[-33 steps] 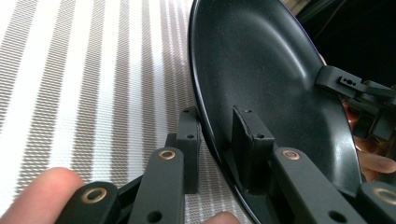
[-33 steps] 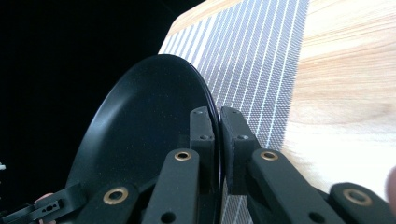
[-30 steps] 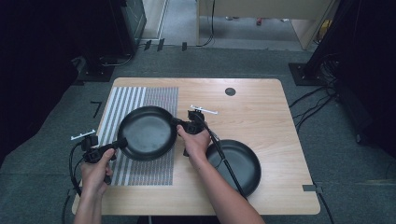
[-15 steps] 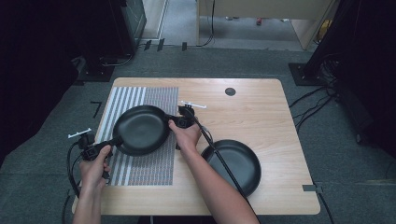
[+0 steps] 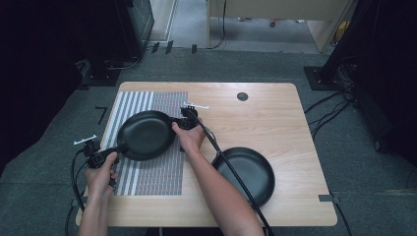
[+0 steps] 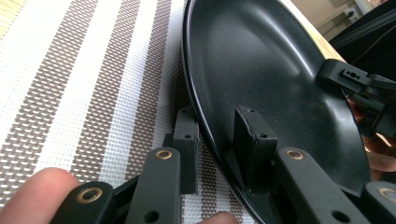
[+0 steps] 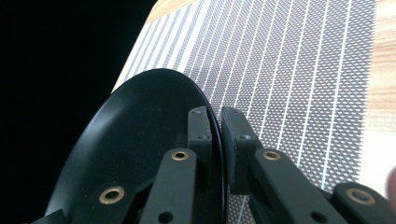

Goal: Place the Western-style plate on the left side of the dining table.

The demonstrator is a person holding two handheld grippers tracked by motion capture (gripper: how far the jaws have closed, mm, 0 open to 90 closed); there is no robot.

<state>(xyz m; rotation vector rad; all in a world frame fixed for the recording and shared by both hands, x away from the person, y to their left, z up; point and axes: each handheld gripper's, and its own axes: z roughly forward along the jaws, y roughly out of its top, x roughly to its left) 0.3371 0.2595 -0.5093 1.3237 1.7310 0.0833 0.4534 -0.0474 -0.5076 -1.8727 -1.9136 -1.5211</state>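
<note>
A black frying pan [image 5: 145, 135] hangs low over the striped placemat [image 5: 152, 172], carried by both grippers at opposite sides of its rim. My left gripper [image 5: 118, 147] grips the near-left rim; in the left gripper view [image 6: 217, 126] one jaw is inside the pan [image 6: 261, 70] and one outside. Its jaws have just eased open slightly, with the rim still between them. My right gripper [image 5: 179, 123] is shut on the far-right rim, and in the right gripper view [image 7: 217, 121] its jaws pinch the pan's [image 7: 140, 130] edge above the placemat [image 7: 289, 70].
A second black pan [image 5: 246, 172] lies on the wooden table [image 5: 260, 113] at the right front, under my right forearm and cable. A round dark grommet [image 5: 242, 96] sits near the table's far edge. Dark equipment and cables surround the table.
Both hands have moved the pan left and a little down, closer to the placemat. The second pan has not moved.
</note>
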